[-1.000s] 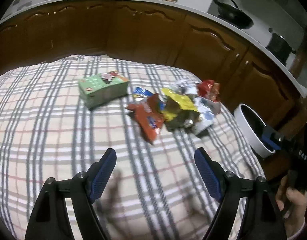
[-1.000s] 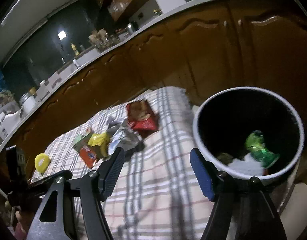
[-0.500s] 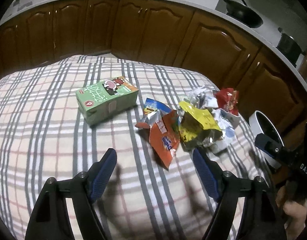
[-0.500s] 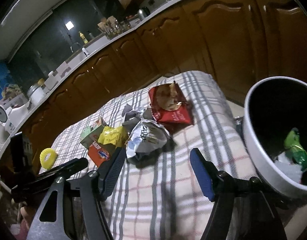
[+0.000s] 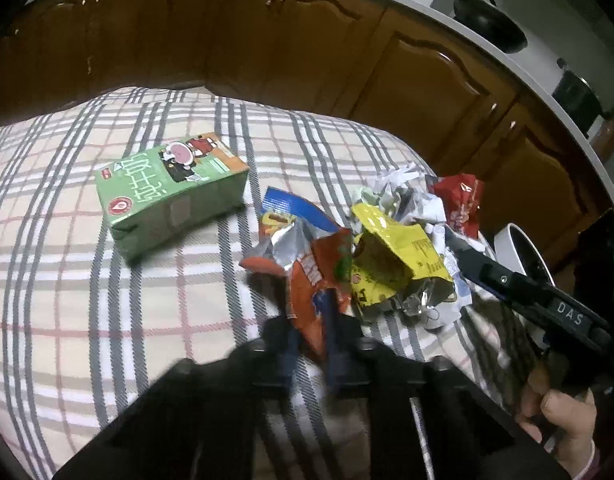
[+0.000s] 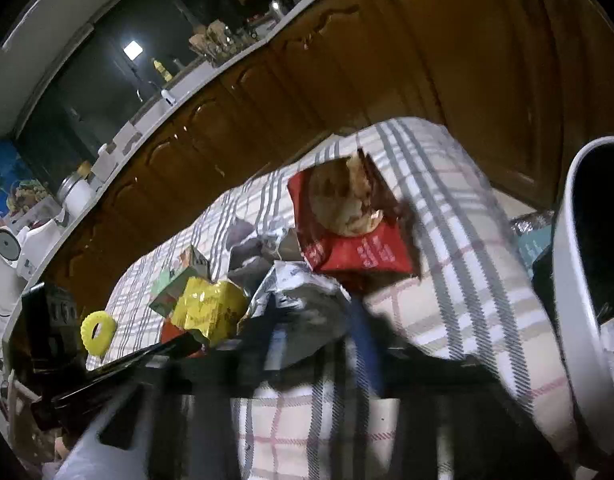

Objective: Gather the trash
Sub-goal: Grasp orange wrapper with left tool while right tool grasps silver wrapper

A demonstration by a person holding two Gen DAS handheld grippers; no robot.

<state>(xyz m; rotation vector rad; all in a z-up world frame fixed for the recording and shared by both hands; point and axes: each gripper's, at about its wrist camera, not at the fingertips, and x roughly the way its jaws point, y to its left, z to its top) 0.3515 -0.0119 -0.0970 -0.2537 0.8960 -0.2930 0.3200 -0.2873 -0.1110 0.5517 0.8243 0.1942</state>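
Note:
A heap of wrappers lies on the plaid cloth (image 5: 107,300). My left gripper (image 5: 311,340) has closed on the lower end of the orange snack wrapper (image 5: 311,280), beside a yellow wrapper (image 5: 395,256) and a blue-edged packet (image 5: 291,208). A green carton (image 5: 171,192) lies to the left, a red packet (image 5: 461,204) at the far right. My right gripper (image 6: 319,336) has closed on the crumpled silver wrapper (image 6: 303,292), just below a red cookie packet (image 6: 351,224). The white bin (image 6: 579,312) stands at the right edge.
A yellow ring (image 6: 97,330) lies at the left of the cloth in the right wrist view. Brown cabinets (image 5: 307,52) and a white countertop run behind the table. A black wok (image 5: 487,20) sits on the counter.
Both grippers moved forward into the heap and closed, the left on the orange wrapper, the right on the silver wrapper. The right gripper swung away from the bin.

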